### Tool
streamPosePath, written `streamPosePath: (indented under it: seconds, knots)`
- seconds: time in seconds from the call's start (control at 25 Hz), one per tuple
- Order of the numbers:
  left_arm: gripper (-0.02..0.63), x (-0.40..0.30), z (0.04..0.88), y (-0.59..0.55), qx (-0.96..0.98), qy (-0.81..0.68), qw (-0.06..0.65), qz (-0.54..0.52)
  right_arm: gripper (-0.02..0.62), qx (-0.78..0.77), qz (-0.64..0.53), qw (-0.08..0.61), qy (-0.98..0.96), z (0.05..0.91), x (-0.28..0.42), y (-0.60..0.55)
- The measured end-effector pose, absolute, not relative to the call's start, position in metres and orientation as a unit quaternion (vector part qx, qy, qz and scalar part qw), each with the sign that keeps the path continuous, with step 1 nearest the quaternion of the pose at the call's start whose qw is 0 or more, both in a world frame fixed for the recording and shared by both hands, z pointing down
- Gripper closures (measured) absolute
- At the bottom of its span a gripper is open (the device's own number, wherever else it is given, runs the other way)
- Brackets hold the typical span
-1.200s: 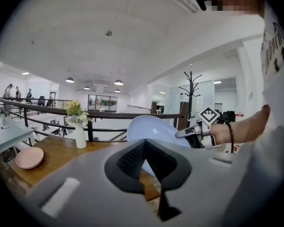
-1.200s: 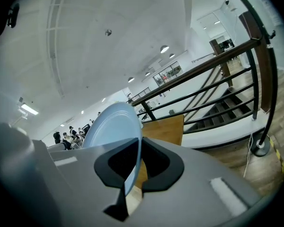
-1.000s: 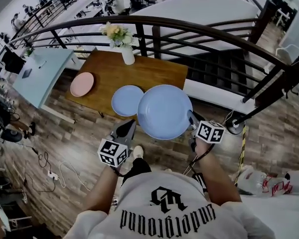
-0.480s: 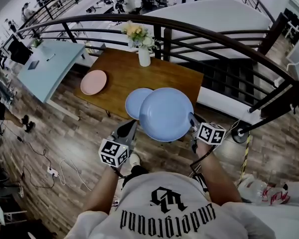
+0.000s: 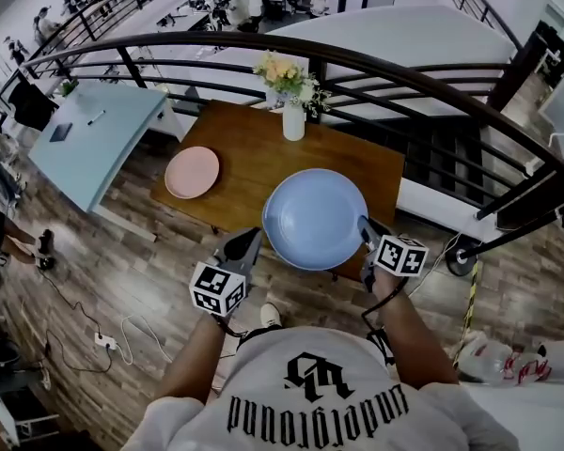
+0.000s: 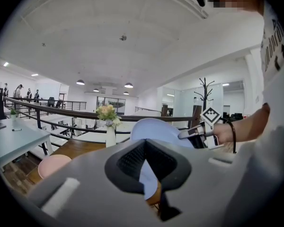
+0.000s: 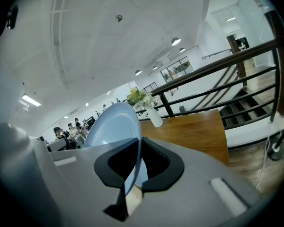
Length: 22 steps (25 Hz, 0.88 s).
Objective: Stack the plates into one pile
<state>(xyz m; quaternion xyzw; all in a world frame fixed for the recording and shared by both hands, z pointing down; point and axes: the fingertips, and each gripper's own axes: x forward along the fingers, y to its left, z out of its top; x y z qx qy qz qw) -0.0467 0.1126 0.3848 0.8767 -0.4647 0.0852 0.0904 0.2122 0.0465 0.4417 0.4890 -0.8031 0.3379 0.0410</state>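
- Your right tongs point(image 5: 362, 229) are clamped on the right rim of the big blue plate point(image 5: 314, 218). In the right gripper view the rim runs edge-on between the two jaws point(image 7: 135, 161).
- Your left tongs point(image 5: 245, 243) stand a little apart and grip nothing. In the left gripper view the blue plate point(image 6: 154, 129) only shows through the gap between the jaws point(image 6: 145, 170).
- In the head view the left tongs sit just beside the plate's lower left edge. I cannot tell whether they touch it.
- The blue plate sits at the centre of the head view, held above the near edge of the wooden counter point(image 5: 362, 165) and roughly level. It covers the near middle part of the counter.
- A pink plate point(image 5: 192, 172) lies flat at the left end of the counter, left of centre in the frame and well apart from the blue plate.
- A white vase point(image 5: 293, 120) with flowers stands upright near the far edge of the counter, above the blue plate in the frame.
- A dark curved railing point(image 5: 404, 68) runs across the upper part of the frame behind the counter.
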Motion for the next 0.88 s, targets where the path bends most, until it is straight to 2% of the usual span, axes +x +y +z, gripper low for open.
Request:
streamPosePath:
  seconds: [0.44,0.88]
  knots:
    - [0.560,-0.131,0.400,0.091,0.889,-0.437,0.102,0.091,0.574,0.507,0.344,0.053,-0.788,0.461,0.132,0.026]
    - [0.560,-0.146,0.425,0.084,0.894,-0.417,0.126,0.101,0.574,0.525,0.367,0.066,-0.765,0.489,0.123,0.036]
